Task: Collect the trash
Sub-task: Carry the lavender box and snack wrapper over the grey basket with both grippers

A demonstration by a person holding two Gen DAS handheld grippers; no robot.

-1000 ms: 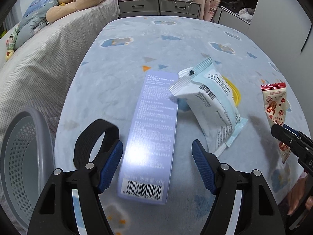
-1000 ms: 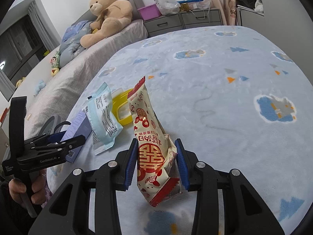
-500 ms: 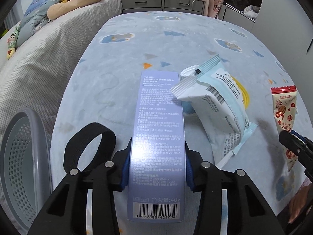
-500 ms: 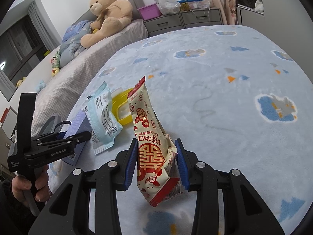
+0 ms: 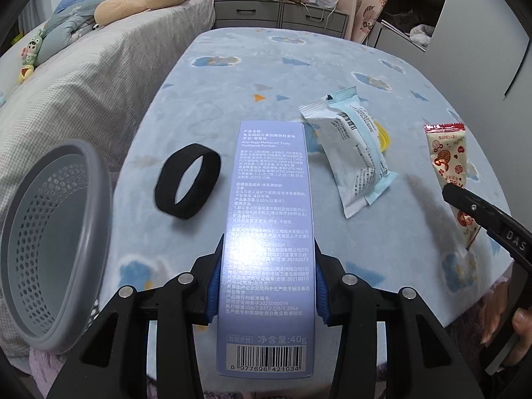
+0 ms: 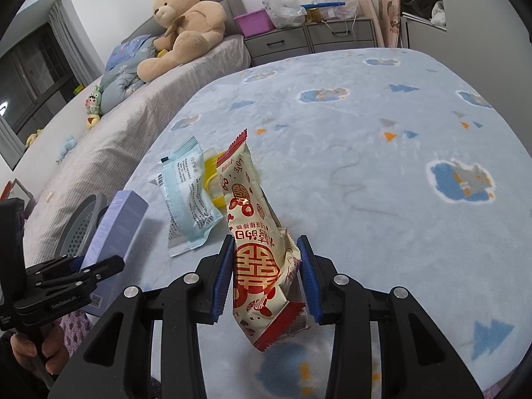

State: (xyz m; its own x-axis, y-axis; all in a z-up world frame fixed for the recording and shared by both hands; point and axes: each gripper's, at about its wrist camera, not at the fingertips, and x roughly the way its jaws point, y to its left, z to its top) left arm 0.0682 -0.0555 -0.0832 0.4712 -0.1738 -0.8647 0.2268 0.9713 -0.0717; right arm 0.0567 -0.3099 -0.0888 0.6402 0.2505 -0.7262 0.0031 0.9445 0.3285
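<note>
My left gripper (image 5: 267,266) is shut on a long lilac toothpaste box (image 5: 269,199), held lifted above the blue blanket (image 5: 232,99). From the right wrist view the box (image 6: 116,229) tilts up in that gripper (image 6: 83,266). My right gripper (image 6: 266,266) is shut on a cream and red snack packet (image 6: 252,229), which stands upright between the blue pads. The same packet (image 5: 447,156) shows at the right of the left wrist view. A white and pale blue wrapper (image 5: 352,153) lies on the blanket, partly over a yellow plastic piece (image 5: 382,136).
A grey perforated basket (image 5: 99,193) stands tilted at the left, off the blanket's edge. A black elastic band (image 5: 188,179) lies on the blanket beside the box. A teddy bear (image 6: 186,23) sits on the grey bed behind, with drawers (image 6: 309,36) beyond.
The left gripper closed on the lilac box and lifted it off the blanket, away from the black band. The right gripper kept still with the snack packet.
</note>
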